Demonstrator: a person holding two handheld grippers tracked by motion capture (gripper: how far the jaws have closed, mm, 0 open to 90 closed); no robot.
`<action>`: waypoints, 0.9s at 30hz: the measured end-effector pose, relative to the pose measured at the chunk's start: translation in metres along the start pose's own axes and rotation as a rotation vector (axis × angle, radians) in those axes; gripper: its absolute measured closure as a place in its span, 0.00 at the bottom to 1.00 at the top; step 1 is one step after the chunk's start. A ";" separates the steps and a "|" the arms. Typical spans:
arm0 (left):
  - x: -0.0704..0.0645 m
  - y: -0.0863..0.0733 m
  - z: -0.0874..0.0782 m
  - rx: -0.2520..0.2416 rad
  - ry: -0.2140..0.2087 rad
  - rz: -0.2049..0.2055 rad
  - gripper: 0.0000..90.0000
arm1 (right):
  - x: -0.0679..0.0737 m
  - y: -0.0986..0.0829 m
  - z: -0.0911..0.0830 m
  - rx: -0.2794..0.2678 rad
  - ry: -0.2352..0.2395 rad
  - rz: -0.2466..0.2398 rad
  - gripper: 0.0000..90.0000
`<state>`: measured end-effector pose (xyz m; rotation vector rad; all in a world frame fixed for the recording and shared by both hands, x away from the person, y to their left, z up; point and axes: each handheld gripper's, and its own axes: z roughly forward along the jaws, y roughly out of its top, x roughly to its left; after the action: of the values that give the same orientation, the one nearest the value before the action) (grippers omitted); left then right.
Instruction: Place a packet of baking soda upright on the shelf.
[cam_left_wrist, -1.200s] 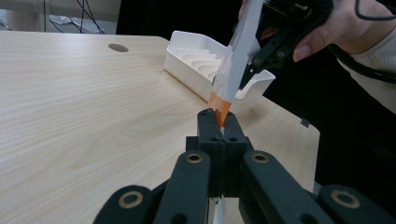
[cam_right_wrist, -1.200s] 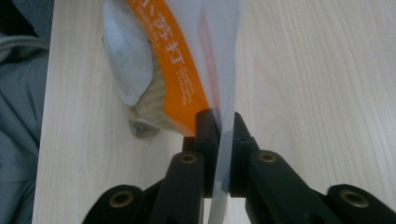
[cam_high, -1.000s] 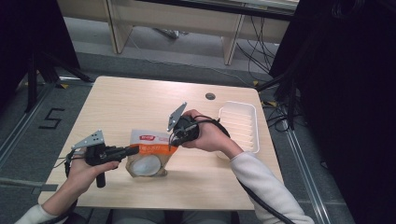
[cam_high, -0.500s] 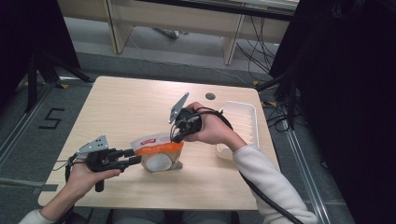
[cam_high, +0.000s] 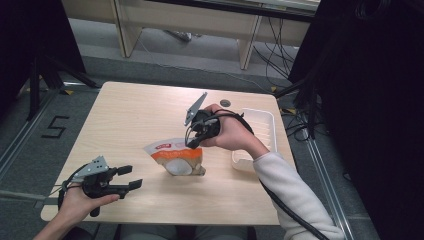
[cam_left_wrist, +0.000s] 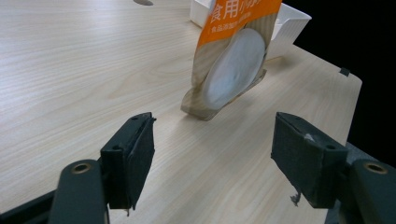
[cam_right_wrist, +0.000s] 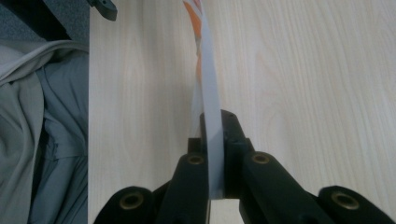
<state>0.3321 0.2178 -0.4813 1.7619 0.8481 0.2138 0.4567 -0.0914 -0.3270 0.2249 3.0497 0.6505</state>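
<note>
Pinching the top edge of the pouch (cam_high: 176, 159) mid-surface with my right hand-held gripper (cam_high: 192, 142), left hand-held gripper (cam_high: 131, 178) wide apart nearby, I fear it could slip and tip.

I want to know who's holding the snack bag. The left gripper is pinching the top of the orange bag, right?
Not quite: the right gripper is pinching the top of the orange bag, as the right gripper view shows. The left gripper is open, away from it.
</note>
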 end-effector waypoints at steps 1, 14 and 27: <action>0.000 0.000 0.001 0.002 -0.002 0.009 0.33 | -0.002 -0.001 -0.002 -0.001 0.002 -0.003 1.00; 0.001 -0.001 0.003 0.005 -0.002 0.016 0.33 | -0.007 -0.003 -0.027 -0.019 -0.021 0.011 1.00; 0.001 -0.001 0.004 0.001 -0.001 -0.006 0.32 | -0.018 -0.005 -0.047 -0.045 -0.042 0.017 1.00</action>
<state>0.3343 0.2157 -0.4838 1.7601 0.8526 0.2090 0.4720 -0.1171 -0.2865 0.2610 2.9925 0.7047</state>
